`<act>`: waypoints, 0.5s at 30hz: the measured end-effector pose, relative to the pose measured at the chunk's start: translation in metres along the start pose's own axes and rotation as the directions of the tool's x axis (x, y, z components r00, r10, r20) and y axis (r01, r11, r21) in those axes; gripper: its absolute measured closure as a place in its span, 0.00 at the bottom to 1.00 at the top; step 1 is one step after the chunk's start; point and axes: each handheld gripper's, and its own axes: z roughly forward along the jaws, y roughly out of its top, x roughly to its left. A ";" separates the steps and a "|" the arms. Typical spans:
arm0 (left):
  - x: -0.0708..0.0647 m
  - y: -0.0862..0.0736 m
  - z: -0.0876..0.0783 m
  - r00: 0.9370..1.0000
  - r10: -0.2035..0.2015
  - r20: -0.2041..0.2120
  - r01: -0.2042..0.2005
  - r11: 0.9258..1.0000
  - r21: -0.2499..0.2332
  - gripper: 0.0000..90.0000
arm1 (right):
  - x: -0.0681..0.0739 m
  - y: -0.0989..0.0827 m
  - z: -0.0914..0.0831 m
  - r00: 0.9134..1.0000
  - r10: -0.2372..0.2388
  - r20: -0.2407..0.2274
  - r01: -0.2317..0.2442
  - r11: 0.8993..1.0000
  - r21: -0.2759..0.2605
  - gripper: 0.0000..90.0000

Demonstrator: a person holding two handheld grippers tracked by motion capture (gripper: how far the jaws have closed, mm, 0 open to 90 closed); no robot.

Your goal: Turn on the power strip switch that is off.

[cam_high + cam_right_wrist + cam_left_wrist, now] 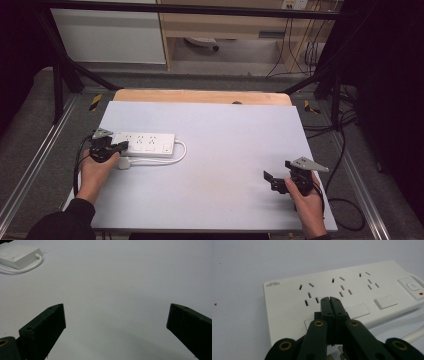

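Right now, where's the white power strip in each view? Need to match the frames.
High view: power strip at the table's left, beside the left gripper.
Left gripper view: it spans the middle of the frame, sockets up, behind the shut jaws.
Right gripper view: one end sits in the top-left corner.
Shared landmark: the white cable looping out of the strip's switch end, seen in the right gripper view too.
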 end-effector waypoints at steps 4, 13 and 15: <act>-0.001 0.000 0.000 1.000 -0.002 -0.001 0.002 1.000 -0.003 1.00 | 0.000 0.000 0.000 1.000 -0.001 0.001 0.001 1.000 0.000 0.03; -0.001 -0.001 0.000 1.000 0.001 -0.001 -0.001 1.000 -0.007 1.00 | 0.000 0.000 0.000 1.000 -0.001 0.002 0.001 1.000 0.001 0.03; -0.001 -0.001 0.000 1.000 0.001 -0.002 -0.001 1.000 -0.009 1.00 | 0.000 0.000 0.000 1.000 -0.002 0.002 0.002 1.000 0.001 0.03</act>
